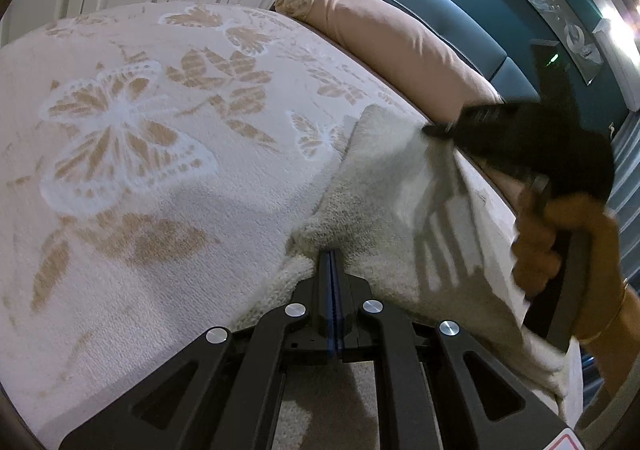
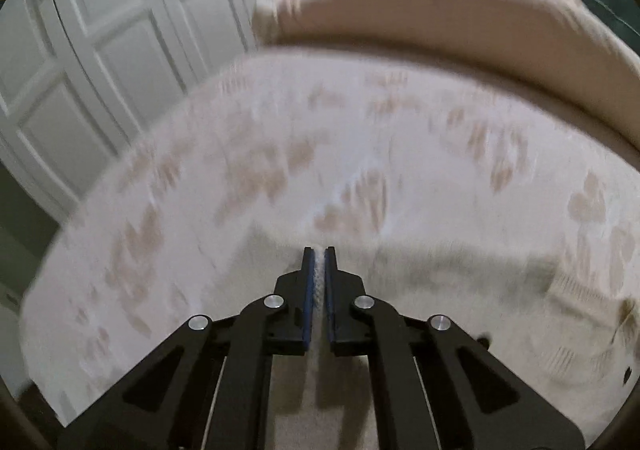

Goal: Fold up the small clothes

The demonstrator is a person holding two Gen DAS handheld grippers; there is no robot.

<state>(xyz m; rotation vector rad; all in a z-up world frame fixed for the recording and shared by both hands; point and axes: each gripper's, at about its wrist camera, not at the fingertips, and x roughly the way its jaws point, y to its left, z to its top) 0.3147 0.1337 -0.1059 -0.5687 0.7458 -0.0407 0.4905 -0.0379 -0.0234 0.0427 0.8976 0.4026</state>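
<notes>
A small cream fleece garment (image 1: 384, 185) hangs stretched above the bed between both grippers. My left gripper (image 1: 331, 256) is shut on its near edge, with the fabric bunched at the fingertips. In the left wrist view my right gripper (image 1: 436, 129), held by a hand, pinches the far corner of the same garment. In the blurred right wrist view my right gripper (image 2: 319, 252) is shut on a thin fold of the cream garment (image 2: 460, 290), which spreads out below and to the right.
The bed is covered by a white blanket with tan butterflies and leaves (image 1: 132, 137). A pink pillow (image 1: 400, 37) lies along the teal headboard (image 1: 460, 21). White panelled closet doors (image 2: 100, 41) stand beyond the bed.
</notes>
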